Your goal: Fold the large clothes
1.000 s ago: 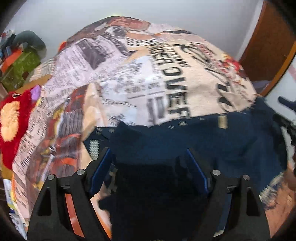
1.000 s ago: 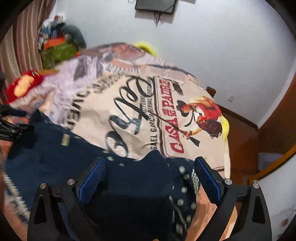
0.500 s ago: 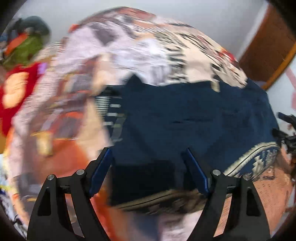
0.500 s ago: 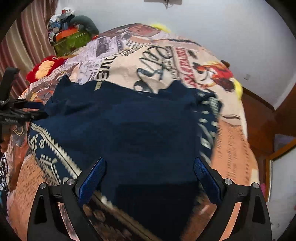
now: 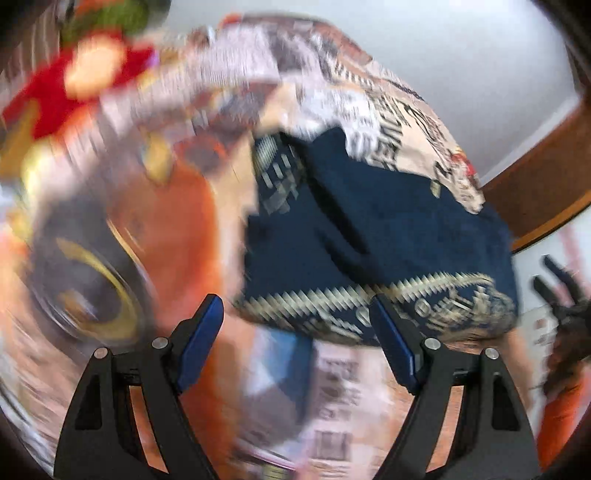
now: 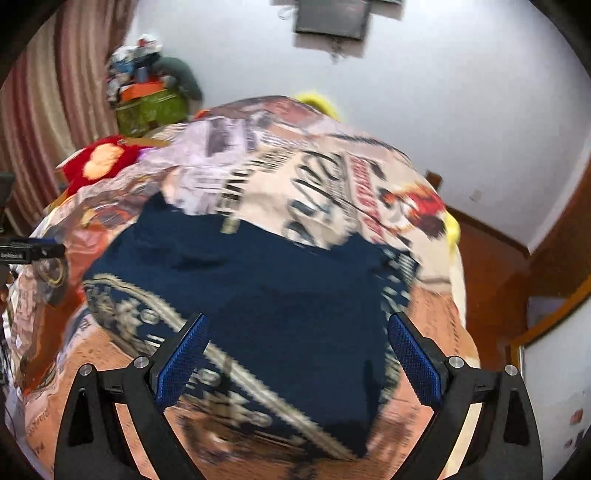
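Note:
A dark navy garment (image 6: 266, 280) with a beige patterned hem band lies spread on the printed bedspread (image 6: 317, 184); it also shows in the left wrist view (image 5: 388, 229), blurred by motion. My left gripper (image 5: 297, 343) is open and empty, held above the bedspread just short of the garment's near hem. My right gripper (image 6: 297, 360) is open and empty, above the garment's near edge. The right gripper also shows in the left wrist view (image 5: 561, 295) at the far right edge.
A red and yellow plush cushion (image 6: 99, 162) lies at the bed's far left. A pile of boxes and clothes (image 6: 147, 92) stands by the striped curtain. A dark screen (image 6: 328, 18) hangs on the white wall. Wooden floor (image 6: 487, 266) lies to the right.
Both grippers have pulled back from the garment, which now lies flat on the bed farther ahead. The left view has swung to the left and is blurred.

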`<move>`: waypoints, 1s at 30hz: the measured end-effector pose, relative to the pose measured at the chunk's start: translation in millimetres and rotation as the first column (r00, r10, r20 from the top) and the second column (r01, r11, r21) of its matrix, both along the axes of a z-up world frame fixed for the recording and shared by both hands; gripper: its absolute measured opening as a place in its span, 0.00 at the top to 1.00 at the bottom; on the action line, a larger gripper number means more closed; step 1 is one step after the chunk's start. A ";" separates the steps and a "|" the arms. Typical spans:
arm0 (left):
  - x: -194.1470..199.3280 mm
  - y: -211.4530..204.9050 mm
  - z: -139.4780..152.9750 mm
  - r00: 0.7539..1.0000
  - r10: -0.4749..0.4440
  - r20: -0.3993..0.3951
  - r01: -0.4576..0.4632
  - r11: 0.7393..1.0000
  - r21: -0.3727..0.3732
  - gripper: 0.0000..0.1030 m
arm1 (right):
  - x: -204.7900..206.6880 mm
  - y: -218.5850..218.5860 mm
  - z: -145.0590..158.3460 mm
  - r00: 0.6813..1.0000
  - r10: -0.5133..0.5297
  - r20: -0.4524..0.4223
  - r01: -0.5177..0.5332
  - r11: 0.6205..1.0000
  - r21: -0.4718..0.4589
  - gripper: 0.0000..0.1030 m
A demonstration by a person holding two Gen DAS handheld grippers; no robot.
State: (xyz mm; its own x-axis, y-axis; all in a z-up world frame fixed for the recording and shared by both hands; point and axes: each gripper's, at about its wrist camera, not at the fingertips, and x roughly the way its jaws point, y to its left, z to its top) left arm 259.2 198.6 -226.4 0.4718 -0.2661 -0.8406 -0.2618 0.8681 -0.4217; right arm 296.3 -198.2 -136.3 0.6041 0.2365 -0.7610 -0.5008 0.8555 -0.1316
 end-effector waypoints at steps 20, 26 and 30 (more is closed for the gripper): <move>38.8 -9.3 -77.8 0.986 0.168 -0.019 -0.151 0.824 -0.546 0.21 | 20.0 61.8 -68.8 0.966 0.079 -0.246 -0.077 0.997 0.017 0.01; 70.6 -14.8 -79.4 0.976 0.219 0.006 -0.191 0.864 -0.466 0.22 | 18.2 64.1 -71.4 0.963 0.085 -0.255 -0.083 0.996 0.019 0.01; 84.5 -23.9 -72.0 0.969 0.245 0.005 -0.231 0.918 -0.323 0.46 | 22.1 62.5 -73.3 0.957 0.088 -0.277 -0.080 0.996 0.041 0.01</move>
